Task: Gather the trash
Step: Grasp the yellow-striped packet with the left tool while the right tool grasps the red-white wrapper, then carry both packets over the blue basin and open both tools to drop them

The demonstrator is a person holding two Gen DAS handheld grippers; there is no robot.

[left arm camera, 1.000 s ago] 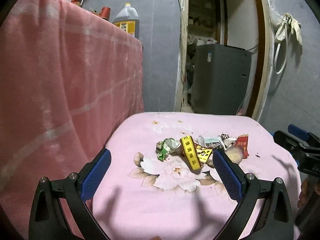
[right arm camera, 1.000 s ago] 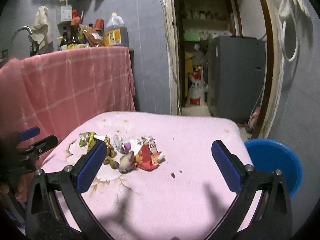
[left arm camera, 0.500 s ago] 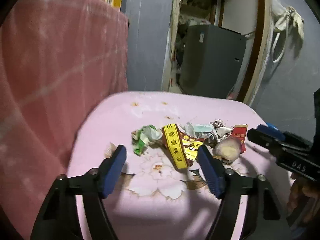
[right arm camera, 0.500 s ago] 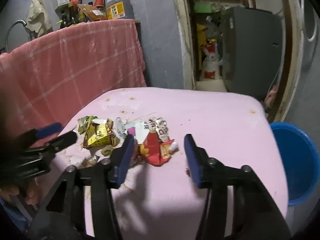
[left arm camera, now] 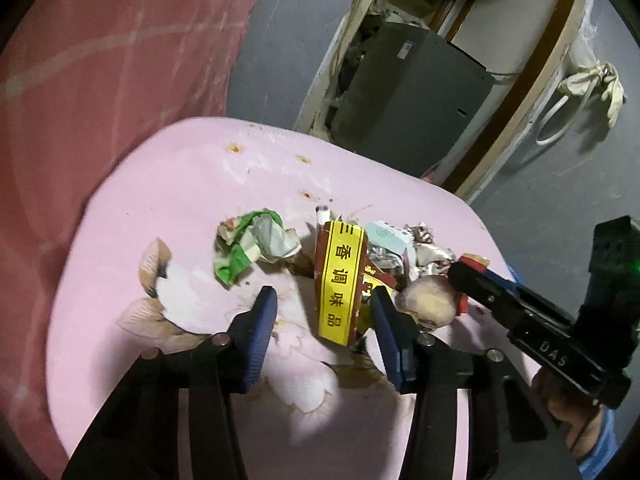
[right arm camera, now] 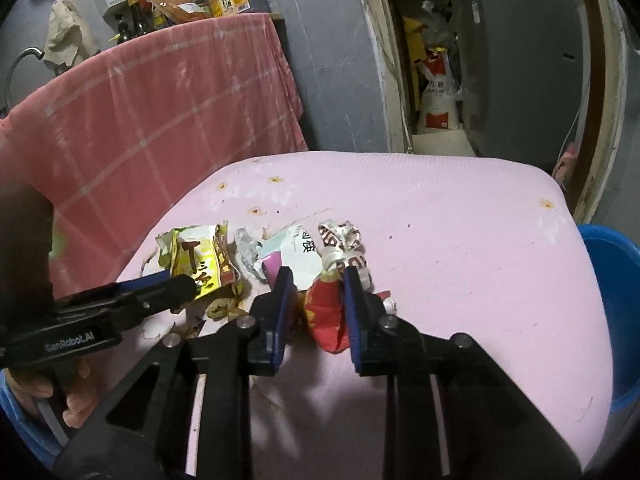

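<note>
Blue-padded jaws of the right gripper are closing around a crumpled red foil snack wrapper, which sits between the pads with the right pad against it and the left pad just clear. Jaws of the left gripper are closing too, a red packet with a yellow printed band between them but untouched. Both pieces belong to the litter heap on the pink flowered tablecloth; left of that heap hangs a pink checked cloth, right of it a blue plastic basin.
</note>
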